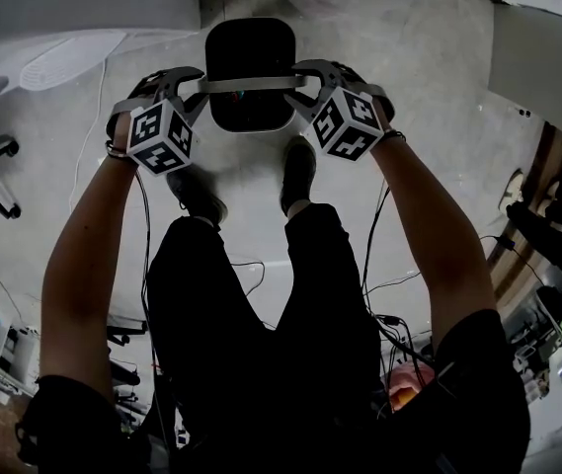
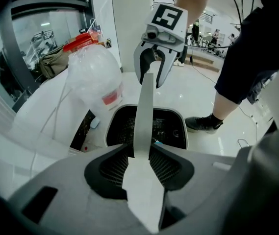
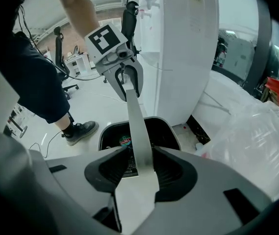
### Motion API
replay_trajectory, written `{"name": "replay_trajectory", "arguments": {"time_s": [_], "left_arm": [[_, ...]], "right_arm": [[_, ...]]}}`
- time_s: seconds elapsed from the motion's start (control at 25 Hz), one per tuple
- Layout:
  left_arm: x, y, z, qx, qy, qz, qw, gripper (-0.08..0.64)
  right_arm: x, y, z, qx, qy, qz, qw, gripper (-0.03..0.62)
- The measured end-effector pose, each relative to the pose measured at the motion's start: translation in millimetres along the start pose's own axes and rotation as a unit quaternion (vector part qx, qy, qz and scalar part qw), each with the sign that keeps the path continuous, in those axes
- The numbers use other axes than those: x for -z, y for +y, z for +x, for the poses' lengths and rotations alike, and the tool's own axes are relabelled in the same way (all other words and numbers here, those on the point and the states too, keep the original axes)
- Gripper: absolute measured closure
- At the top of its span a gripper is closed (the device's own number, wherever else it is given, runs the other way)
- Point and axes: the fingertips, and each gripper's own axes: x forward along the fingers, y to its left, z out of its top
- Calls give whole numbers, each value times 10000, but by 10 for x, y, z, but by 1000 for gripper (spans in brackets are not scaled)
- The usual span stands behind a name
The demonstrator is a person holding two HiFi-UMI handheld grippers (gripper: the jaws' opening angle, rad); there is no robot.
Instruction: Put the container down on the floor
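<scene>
Black rounded plastic container (image 1: 251,127), pale rim: seems down on grey floor (image 1: 439,97), just ahead of shoes (image 1: 298,171). Left gripper (image 1: 201,87), right gripper (image 1: 305,85): jaws apart, flat grey bail handle (image 1: 249,85) loose between. Likely rigid, lightish; handle ends best hold.

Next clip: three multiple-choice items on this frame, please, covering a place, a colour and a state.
1. The handle of the container runs: A between the jaws of the left gripper and the right gripper; B flat on the rim; C behind the person.
2. The container's inside is: A red; B black; C yellow.
3. The container's top is: A lidded; B taped shut; C open.
A: both gripper views show the strip between the jaws. B: its walls look black. C: its inside is in plain view.
</scene>
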Motion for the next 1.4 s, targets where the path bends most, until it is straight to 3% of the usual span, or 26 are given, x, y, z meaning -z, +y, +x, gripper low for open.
{"name": "replay_trajectory", "arguments": {"time_s": [0.32,0.48,0.6,0.84,1.0,1.16,1.4], "left_arm": [[148,-18,-129,-95,232,-319,9992,407],[307,-88,-349,-264,277,-853,9956,400],[347,-197,-571,-395,216,-1331,9901,400],[89,-320,-1086,-675,-109,-2050,9764,400],[-357,-498,-1598,-769,-731,-2474,9631,400],[-811,-472,-2149,-897,-1469,-2887,9418,400],[-1142,-463,-2814,-1070,-1948,-3266,9187,401]], "right_arm": [[-19,23,-80,-9,94,121,9999,410],[-9,77,-270,27,140,271,9995,405],[-7,53,-496,278,81,518,9982,405],[-144,17,-981,527,-49,1030,9933,399],[-348,183,-1438,644,-256,1522,9859,399],[-648,192,-1959,926,-731,2265,9668,400],[-1188,176,-2695,1288,-1477,2760,9410,400]]}}
